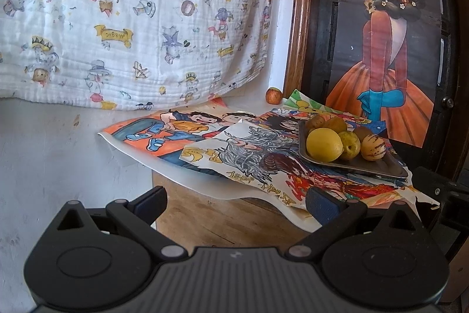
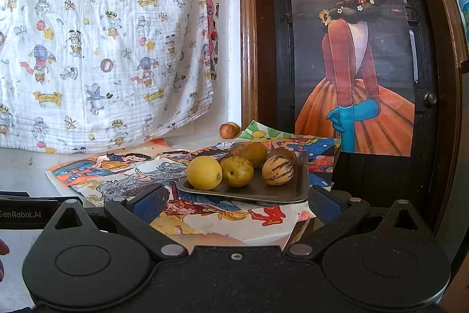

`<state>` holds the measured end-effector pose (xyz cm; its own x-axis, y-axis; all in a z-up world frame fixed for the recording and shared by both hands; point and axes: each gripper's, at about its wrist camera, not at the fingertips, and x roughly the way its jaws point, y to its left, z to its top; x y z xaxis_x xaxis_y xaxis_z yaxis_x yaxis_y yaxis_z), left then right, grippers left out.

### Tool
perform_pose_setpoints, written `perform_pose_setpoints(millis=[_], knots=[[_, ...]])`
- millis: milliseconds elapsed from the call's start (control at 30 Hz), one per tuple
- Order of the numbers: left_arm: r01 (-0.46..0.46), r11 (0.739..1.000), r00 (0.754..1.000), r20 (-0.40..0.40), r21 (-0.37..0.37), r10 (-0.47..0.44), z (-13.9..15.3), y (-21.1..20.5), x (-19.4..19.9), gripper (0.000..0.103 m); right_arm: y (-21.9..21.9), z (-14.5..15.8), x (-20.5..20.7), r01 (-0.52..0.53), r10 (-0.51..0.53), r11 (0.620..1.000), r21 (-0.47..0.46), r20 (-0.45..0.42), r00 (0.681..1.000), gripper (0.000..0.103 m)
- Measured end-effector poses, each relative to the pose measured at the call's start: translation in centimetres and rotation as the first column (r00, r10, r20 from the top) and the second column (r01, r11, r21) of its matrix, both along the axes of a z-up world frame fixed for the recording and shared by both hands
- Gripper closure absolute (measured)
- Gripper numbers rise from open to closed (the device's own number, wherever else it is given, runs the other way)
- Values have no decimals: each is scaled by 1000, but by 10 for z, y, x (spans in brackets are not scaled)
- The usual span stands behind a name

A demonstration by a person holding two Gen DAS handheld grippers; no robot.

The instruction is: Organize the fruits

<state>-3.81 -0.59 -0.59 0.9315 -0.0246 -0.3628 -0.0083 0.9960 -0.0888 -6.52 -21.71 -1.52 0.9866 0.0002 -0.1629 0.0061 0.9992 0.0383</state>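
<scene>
Both grippers hang back from the table, jaws spread wide and holding nothing. The left gripper (image 1: 236, 200) sits off to the side, aimed across the drawings (image 1: 205, 148). The right gripper (image 2: 236, 200) is squared up to the tray (image 2: 258, 191), its near rim lying between the two fingers, a sensible line for reaching in.

The fruit is nearly all gathered on that tray: a lemon (image 2: 204, 172) at the front, a greenish-yellow fruit (image 2: 236, 171) touching it, a striped melon (image 2: 277, 169) to the right, and brown ones behind, partly hidden. The tray rests on the overlapping drawings, near the table's right end, below the poster (image 2: 351, 49).

One straggler shows: a small apple (image 2: 227, 130) in the far corner against the wall, well apart from the tray. In the right view something rounded peeps out behind it; I cannot tell what. That apple looks like the piece left to bring in, and the reach goes past the tray.
</scene>
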Motion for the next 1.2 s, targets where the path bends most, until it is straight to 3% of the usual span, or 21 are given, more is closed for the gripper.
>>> perform_pose_setpoints(millis=[1200], knots=[[-53, 999, 999, -8, -8, 53, 3, 4, -3, 0, 0, -2, -1, -1, 1, 1000, 0, -6, 1000, 0]])
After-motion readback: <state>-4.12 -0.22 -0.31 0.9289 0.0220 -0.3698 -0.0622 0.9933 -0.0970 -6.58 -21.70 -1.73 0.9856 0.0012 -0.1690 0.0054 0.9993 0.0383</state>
